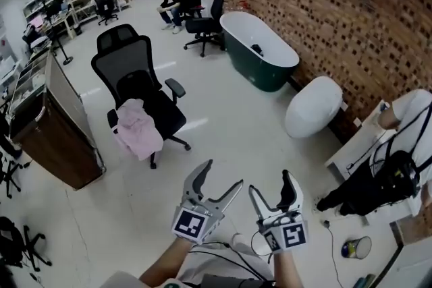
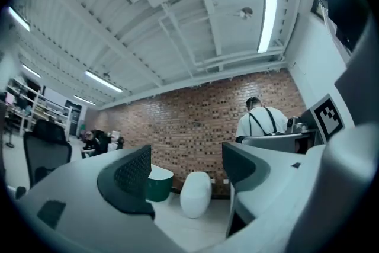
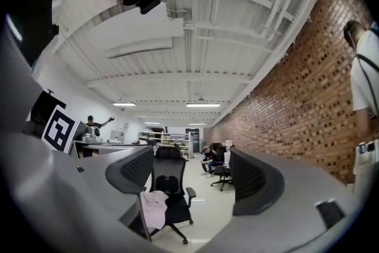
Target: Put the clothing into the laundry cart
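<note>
A pink garment lies bunched on the seat of a black office chair, left of centre in the head view. A brown box-shaped cart stands just left of the chair. Both grippers are held up near the bottom of that view, well short of the chair. My left gripper is open and holds nothing. My right gripper is open and empty too. In the right gripper view the garment and the chair show between the spread jaws, far off. The left gripper points toward the brick wall.
A dark green bathtub and a white oval tub stand along the brick wall. A person in a white shirt bends over a white bench at the right. People sit on office chairs at the back. A tape roll lies on the floor.
</note>
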Demonstrator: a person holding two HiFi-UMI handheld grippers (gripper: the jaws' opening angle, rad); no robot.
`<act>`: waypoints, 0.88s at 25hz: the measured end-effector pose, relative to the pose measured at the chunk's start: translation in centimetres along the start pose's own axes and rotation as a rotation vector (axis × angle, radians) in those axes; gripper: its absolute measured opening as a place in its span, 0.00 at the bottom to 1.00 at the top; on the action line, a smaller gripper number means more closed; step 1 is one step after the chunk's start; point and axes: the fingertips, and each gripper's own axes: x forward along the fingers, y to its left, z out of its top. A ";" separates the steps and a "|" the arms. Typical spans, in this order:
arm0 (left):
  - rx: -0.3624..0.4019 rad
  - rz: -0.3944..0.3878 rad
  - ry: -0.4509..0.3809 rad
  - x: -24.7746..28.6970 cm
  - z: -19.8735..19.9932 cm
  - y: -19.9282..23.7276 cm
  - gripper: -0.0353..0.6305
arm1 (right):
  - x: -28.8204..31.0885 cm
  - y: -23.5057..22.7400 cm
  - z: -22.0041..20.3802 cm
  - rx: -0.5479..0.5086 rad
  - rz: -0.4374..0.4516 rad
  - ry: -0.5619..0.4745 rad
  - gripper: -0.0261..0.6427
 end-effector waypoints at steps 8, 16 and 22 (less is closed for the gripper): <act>0.087 0.400 0.028 -3.9 -2.1 3.2 0.59 | 3.5 1.8 -1.5 0.070 0.368 0.007 0.67; 0.061 0.631 0.060 -7.2 -1.1 2.7 0.59 | 5.4 4.4 -3.0 0.173 0.565 0.026 0.67; 0.094 0.760 0.068 -11.9 -0.1 5.8 0.59 | 7.8 10.4 -2.9 0.193 0.697 0.014 0.67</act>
